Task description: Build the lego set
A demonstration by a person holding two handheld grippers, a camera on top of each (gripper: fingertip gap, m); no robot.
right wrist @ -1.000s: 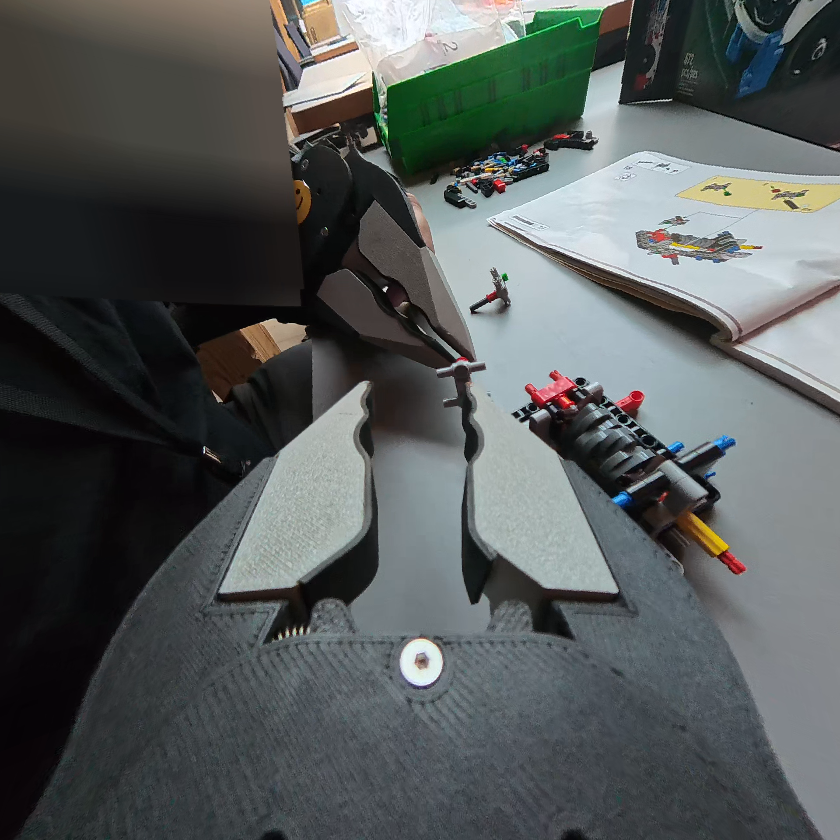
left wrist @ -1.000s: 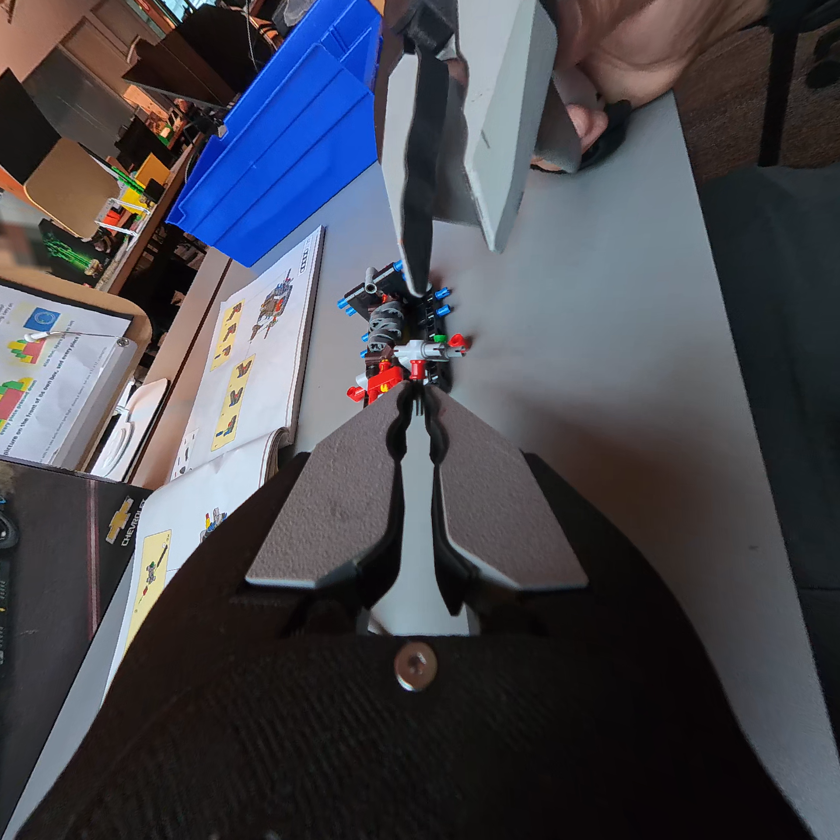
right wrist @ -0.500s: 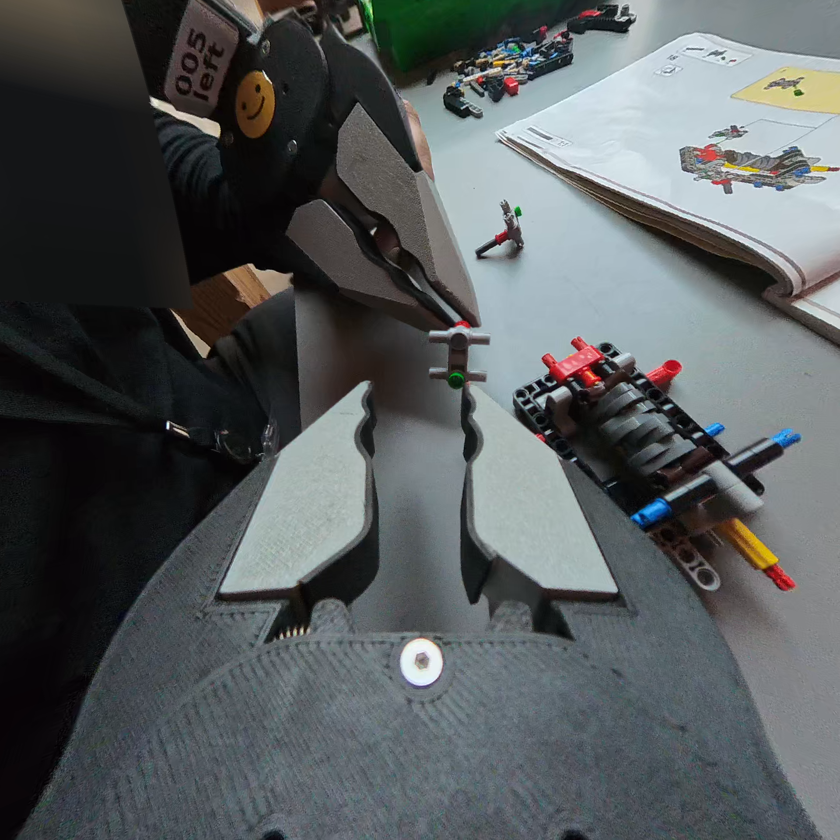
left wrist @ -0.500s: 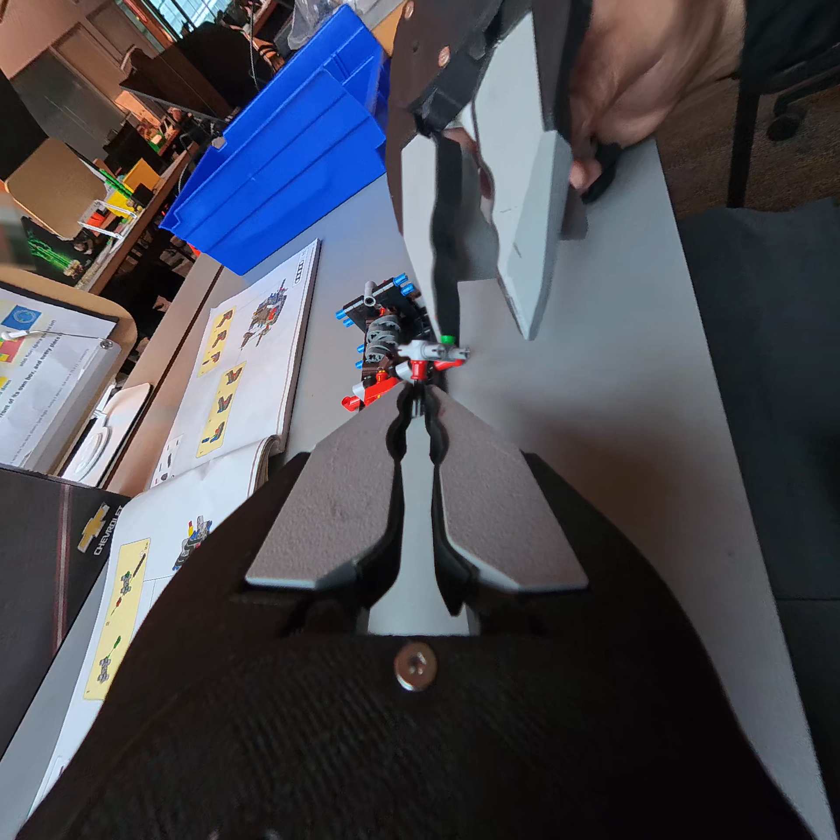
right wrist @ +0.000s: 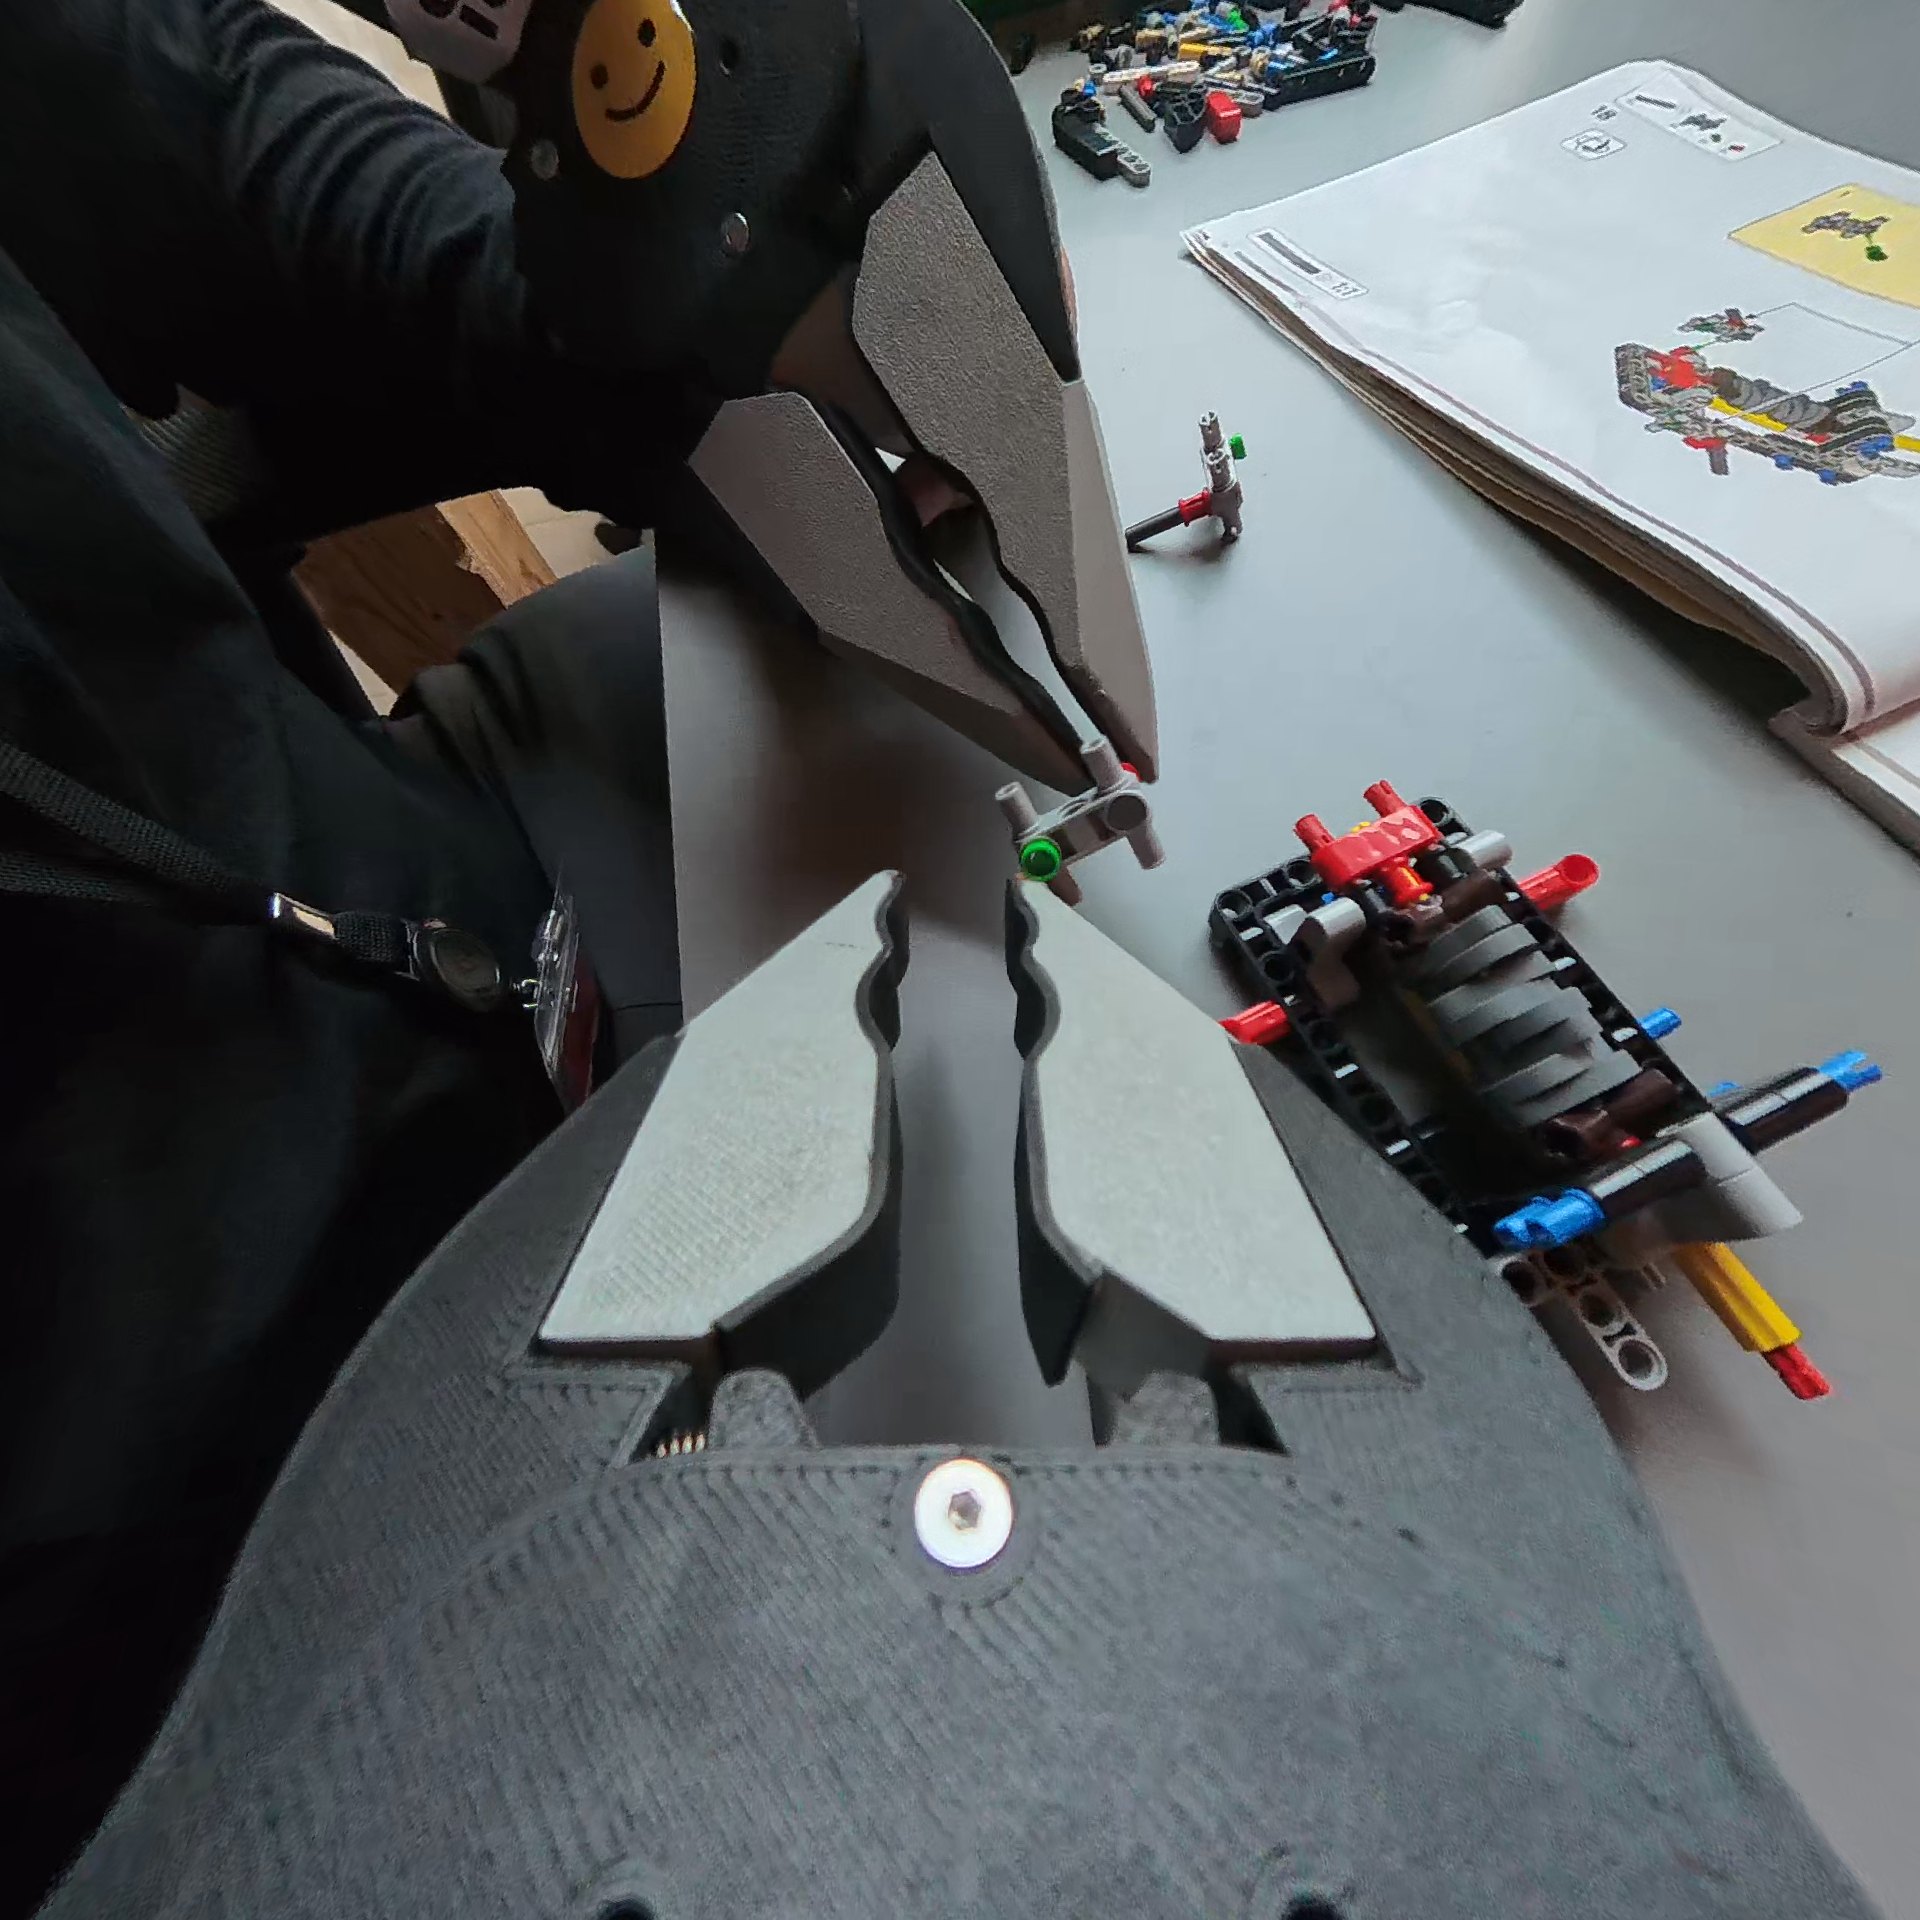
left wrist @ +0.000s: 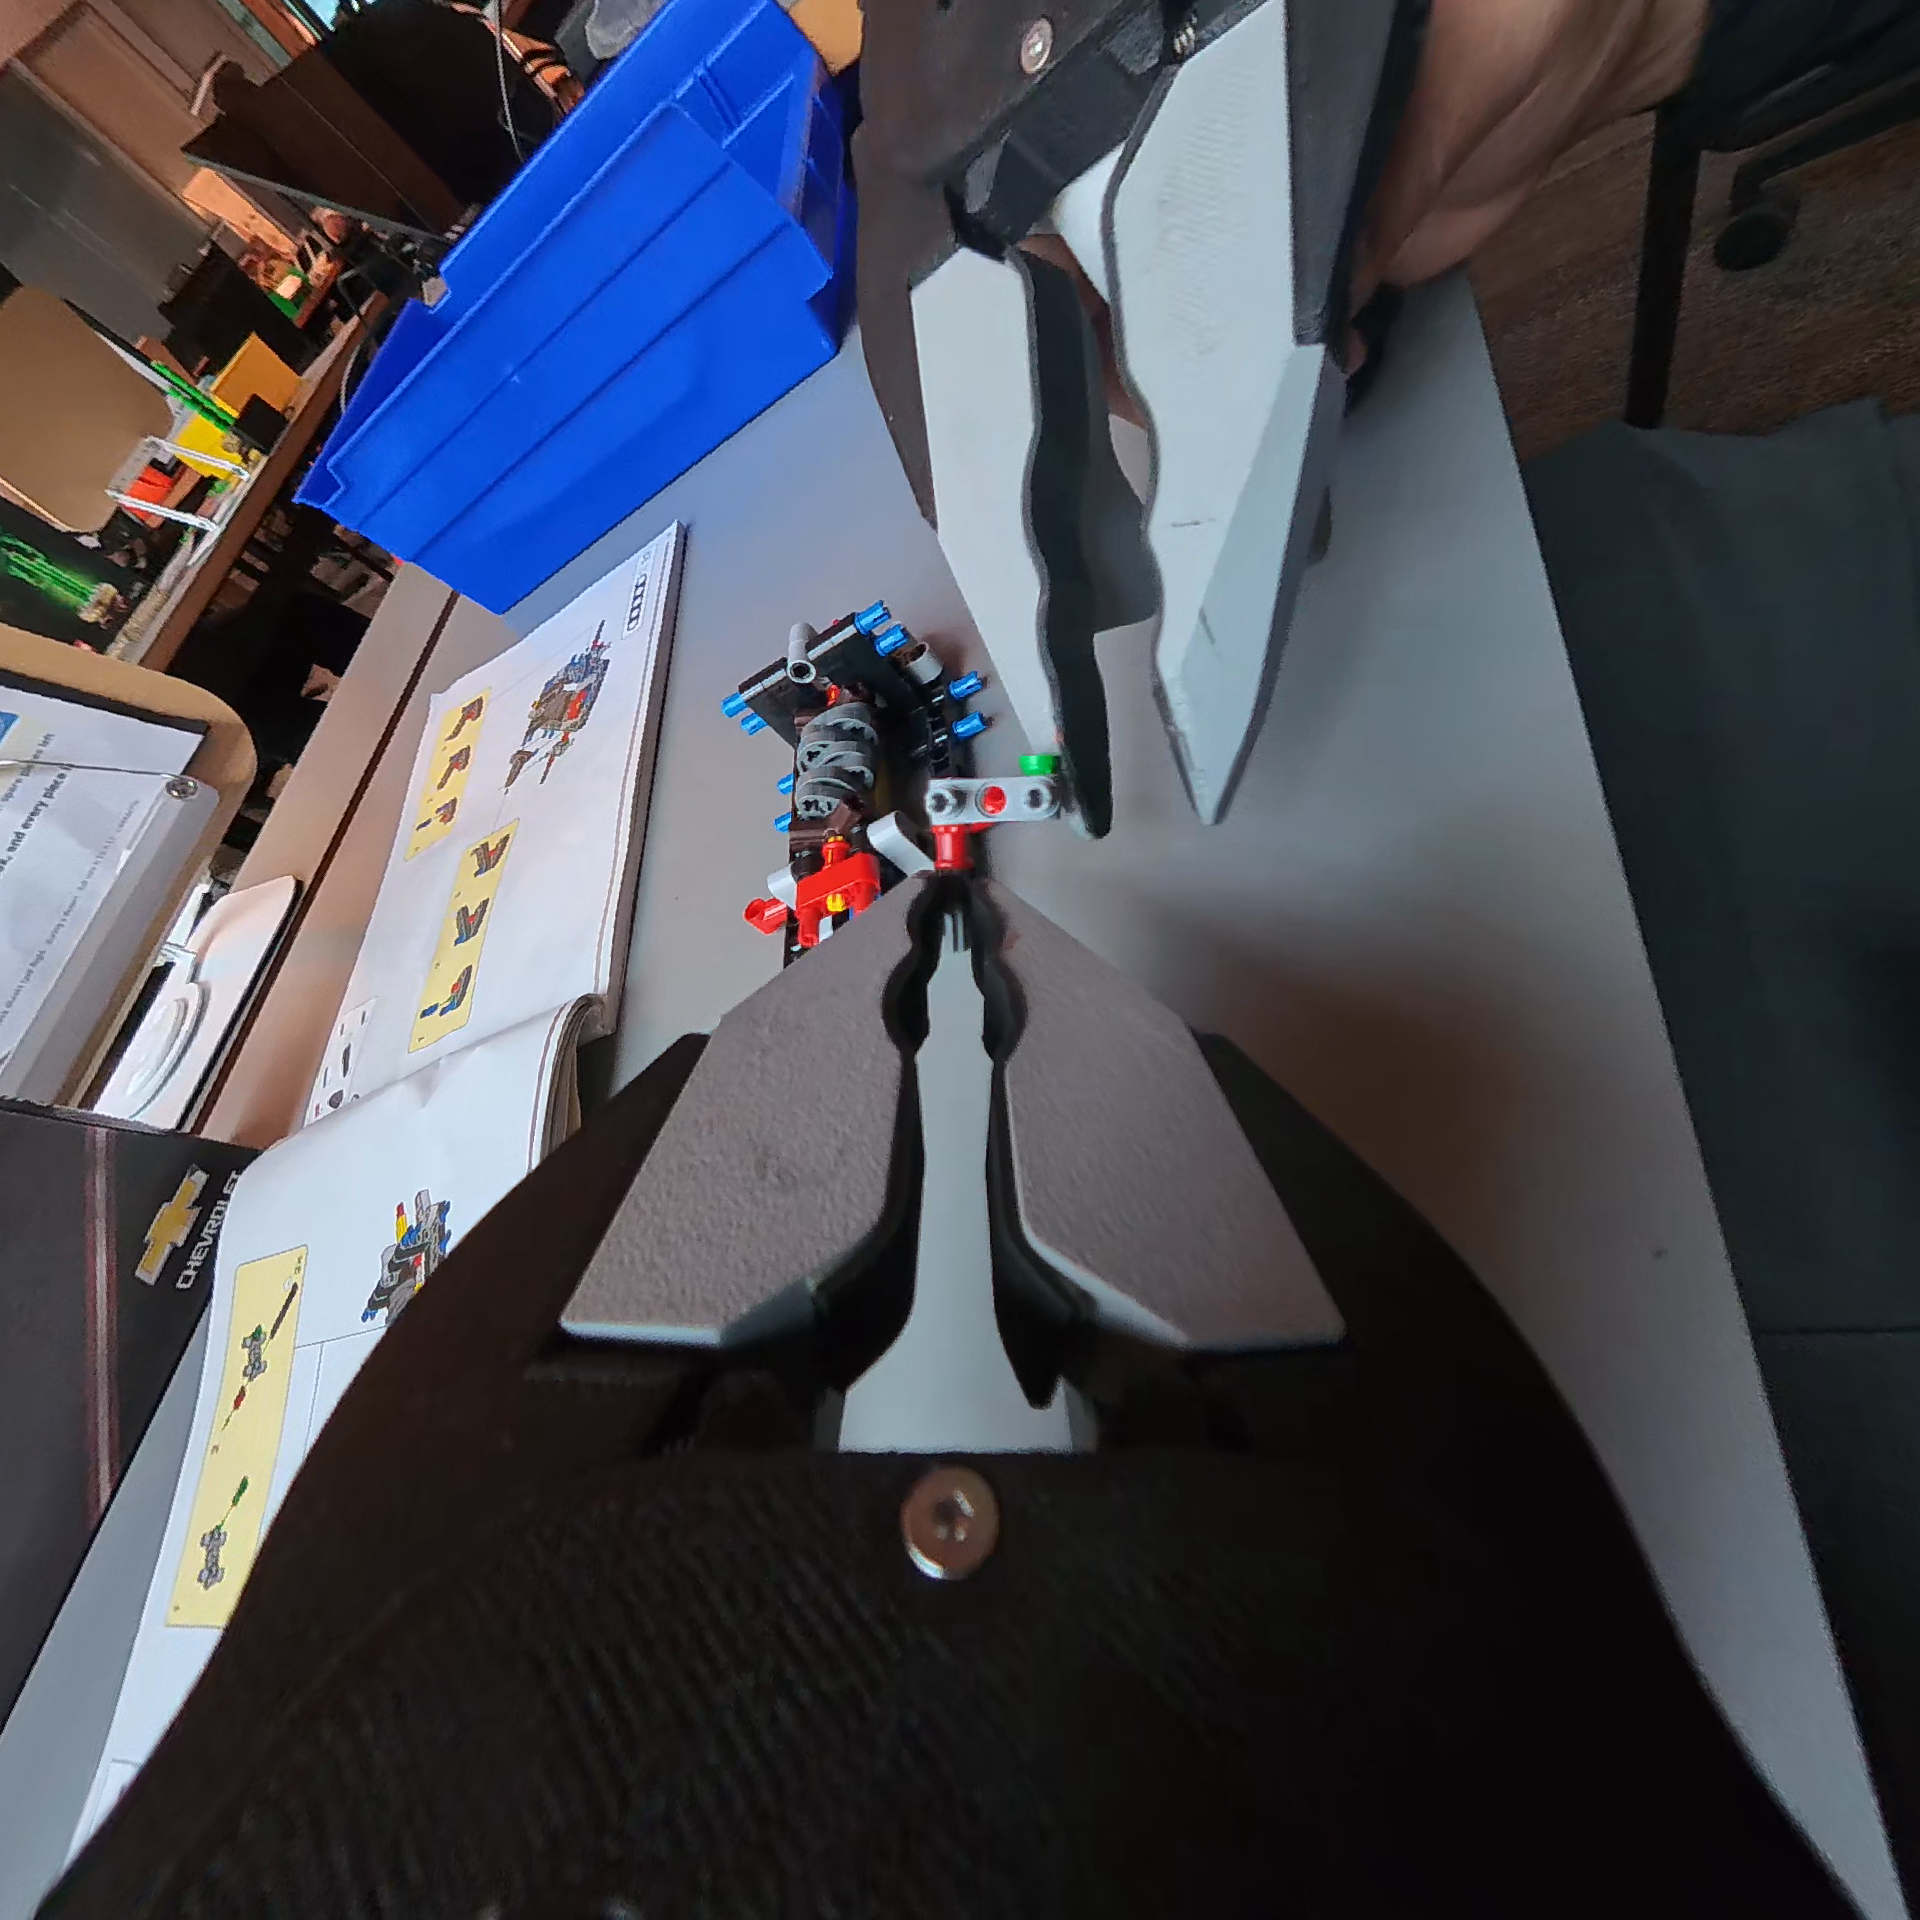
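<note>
Left fingers pinched on small grey sub-assembly, held above the bench. Right fingers part-open, empty, tips just beside its green pin. Beam's long axis runs crosswise toward them. Chassis lies right, apart.

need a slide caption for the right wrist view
Left gripper holds a small grey subassembly before the open right gripper, beside the chassis.

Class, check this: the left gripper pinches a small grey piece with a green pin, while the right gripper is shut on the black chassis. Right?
One error: the right gripper is open and holds nothing, as the right wrist view shows; the black chassis lies on the table beside it. The left gripper does pinch the small grey piece with the green pin.
</note>
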